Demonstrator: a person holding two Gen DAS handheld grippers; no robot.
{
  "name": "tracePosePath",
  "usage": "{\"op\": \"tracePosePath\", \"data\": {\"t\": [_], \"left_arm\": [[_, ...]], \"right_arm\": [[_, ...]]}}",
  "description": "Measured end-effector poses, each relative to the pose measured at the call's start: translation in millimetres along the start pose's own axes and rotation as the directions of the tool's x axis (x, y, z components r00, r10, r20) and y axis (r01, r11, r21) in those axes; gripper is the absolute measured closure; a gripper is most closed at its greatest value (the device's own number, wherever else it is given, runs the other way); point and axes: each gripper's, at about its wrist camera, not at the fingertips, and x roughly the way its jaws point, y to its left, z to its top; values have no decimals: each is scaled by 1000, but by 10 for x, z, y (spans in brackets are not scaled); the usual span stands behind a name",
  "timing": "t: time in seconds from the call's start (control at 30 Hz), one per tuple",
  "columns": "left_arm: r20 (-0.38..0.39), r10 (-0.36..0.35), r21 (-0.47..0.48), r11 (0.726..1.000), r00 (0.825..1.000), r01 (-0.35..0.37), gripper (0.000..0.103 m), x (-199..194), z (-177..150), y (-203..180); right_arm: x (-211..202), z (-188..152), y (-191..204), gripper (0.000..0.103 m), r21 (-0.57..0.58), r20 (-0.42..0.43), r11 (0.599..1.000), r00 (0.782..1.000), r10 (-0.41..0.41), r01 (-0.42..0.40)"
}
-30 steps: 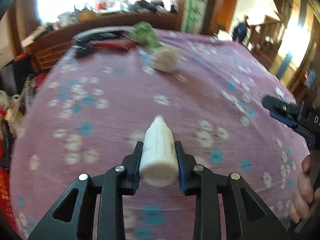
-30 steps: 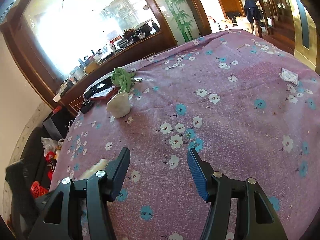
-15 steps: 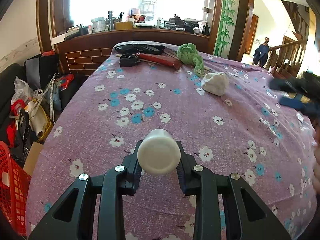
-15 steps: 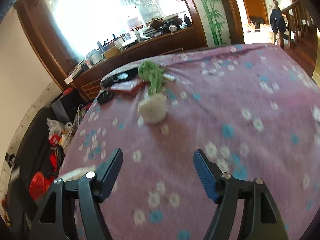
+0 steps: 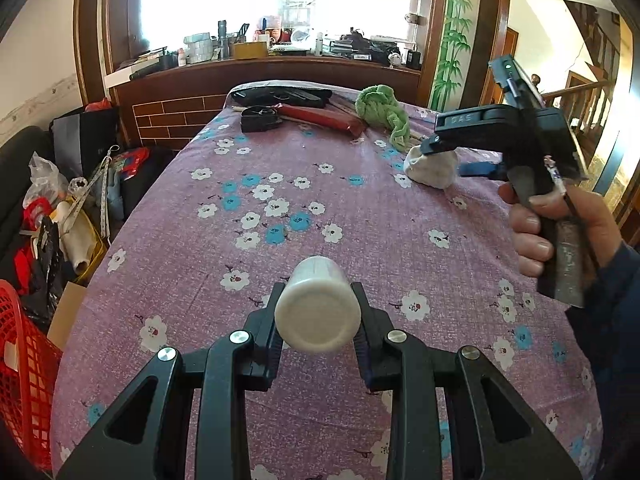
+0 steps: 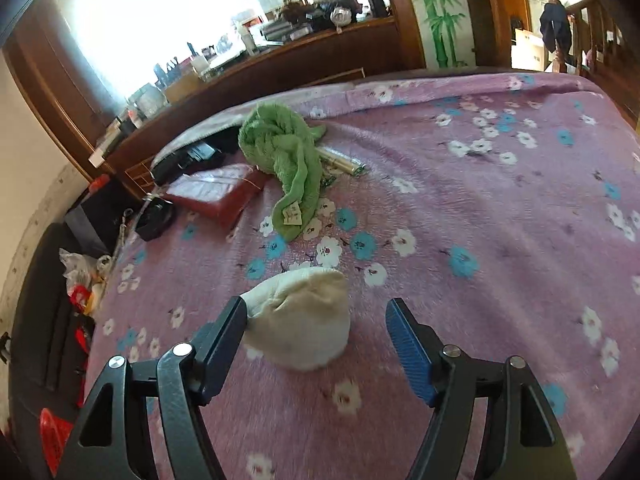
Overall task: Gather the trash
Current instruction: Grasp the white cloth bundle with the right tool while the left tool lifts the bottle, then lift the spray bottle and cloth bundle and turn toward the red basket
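Observation:
My left gripper is shut on a white plastic bottle, whose round base faces the camera above the purple flowered bedspread. Farther up the bed lies a crumpled white wad. My right gripper straddles this wad with its jaws closing. The black finger touches the wad's left edge and the blue pad stands apart from it. In the left wrist view, the right gripper reaches over the wad, held by a hand.
Beyond the wad lie a green cloth, a red packet, a black case and a slim tube. A red basket and bags stand on the floor left of the bed. A person stands by the stairs.
The right gripper travelled across the bed to the white wad and now straddles it, jaws narrower than half a second ago. The left gripper swung left with the bottle, then held still.

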Motion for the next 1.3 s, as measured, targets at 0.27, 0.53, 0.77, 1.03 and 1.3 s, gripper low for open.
{"op": "tracePosePath", "data": {"t": [0.27,0.53,0.77,1.03,1.3], "left_arm": [[-4,-15,-13,1000,1000,15,74,5,12,32],[21,-19,-3,1000,1000,19,74,-38,2,9],[43,-6,8,1000,999,5,74,-168,6,-62],[70,-34,15,999,997,33,74,-682,-217,-75],[105,11,19,1000,994,-13,74,-1100,-519,-19]], "right_arm": [[-423,-383,209,72,-92,34,996,999,-18,21],[-1285,-1339,302,72,-125,57,991,997,46,-38],[-1751,-1901,260,72,-115,118,991,989,84,-70],[-2137,-2144,304,71,-154,179,985,978,110,-82],[-2133,-2435,363,71,-177,141,976,979,150,-124]]}}
